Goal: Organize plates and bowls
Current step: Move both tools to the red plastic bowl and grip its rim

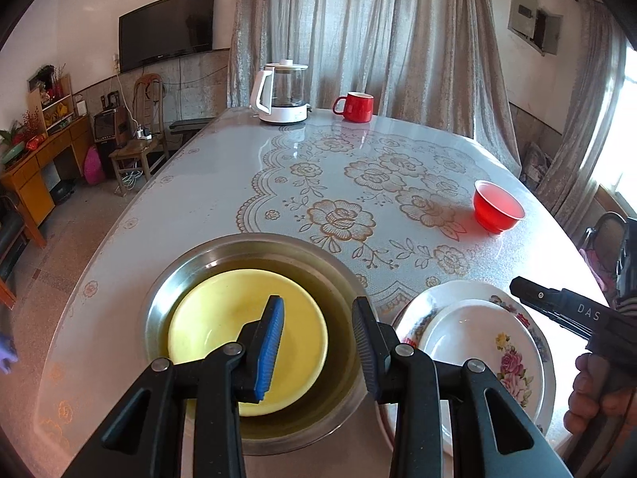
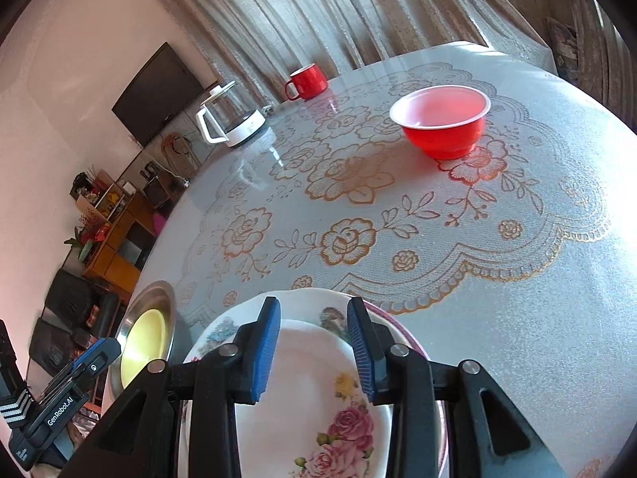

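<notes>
Left wrist view: left tongs [image 1: 318, 336] spread apart, gripping nothing, over yellow plate [image 1: 223, 330] lying inside steel basin [image 1: 191, 267] on bench [image 1: 199, 199]. Right wrist view: right tongs [image 2: 314, 342] also released, above white rose plate [image 2: 302, 390] stacked on larger floral plate [image 2: 302, 302]. Red bowl [image 2: 442, 123] stands well apart, mid-bench; red mug [image 2: 308, 79] and kettle [image 2: 229, 121] at far edge.

We count two flowered plates [image 2: 318, 406], one yellow plate [image 1: 239, 334], one steel basin [image 1: 318, 263]. We also count one red bowl [image 2: 442, 127], one red mug [image 1: 356, 106], one kettle [image 1: 282, 93].
</notes>
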